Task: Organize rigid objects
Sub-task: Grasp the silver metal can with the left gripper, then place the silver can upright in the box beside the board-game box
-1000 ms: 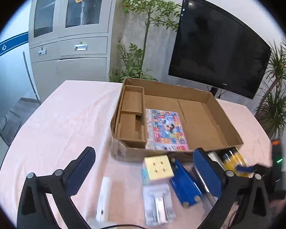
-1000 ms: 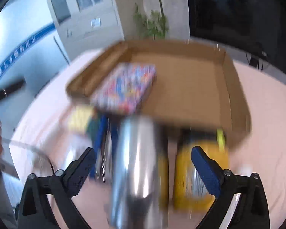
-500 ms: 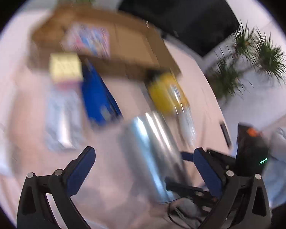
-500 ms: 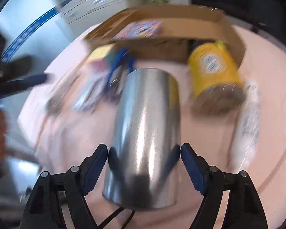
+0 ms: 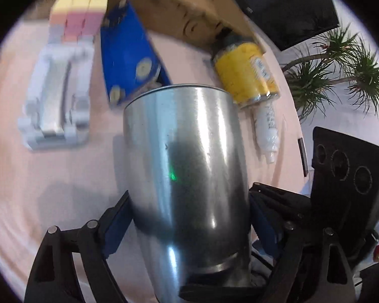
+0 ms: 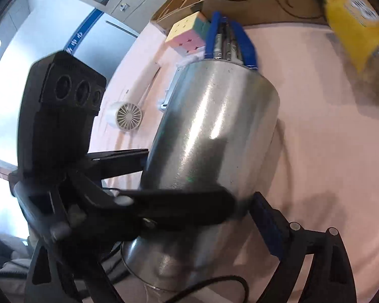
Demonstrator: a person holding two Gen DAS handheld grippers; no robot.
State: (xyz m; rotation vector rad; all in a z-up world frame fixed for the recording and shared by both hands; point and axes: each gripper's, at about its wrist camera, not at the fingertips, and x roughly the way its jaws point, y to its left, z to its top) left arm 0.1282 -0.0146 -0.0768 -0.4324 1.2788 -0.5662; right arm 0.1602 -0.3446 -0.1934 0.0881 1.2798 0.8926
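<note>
A shiny steel cup (image 5: 187, 166) fills the middle of the left wrist view, and my left gripper (image 5: 189, 217) is shut on its lower body. The same steel cup (image 6: 209, 151) fills the right wrist view, with my right gripper (image 6: 202, 212) shut on it too. The left gripper's black body (image 6: 63, 126) crosses in front at the left. Behind the cup on the pink cloth lie a pastel puzzle cube (image 5: 79, 7), a blue case (image 5: 128, 48), a yellow jar (image 5: 245, 73) and a white tube (image 5: 266, 131).
A white folding stand (image 5: 55, 101) lies at the left. The cardboard box (image 5: 189, 15) stands behind the objects. A small white fan (image 6: 126, 116) lies on the cloth in the right wrist view. A black screen (image 5: 290, 7) and a plant (image 5: 341, 70) are beyond the table.
My left gripper swung from facing the box over to the steel cup and closed on it. The right gripper closed on the cup and both views drew nearer to it.
</note>
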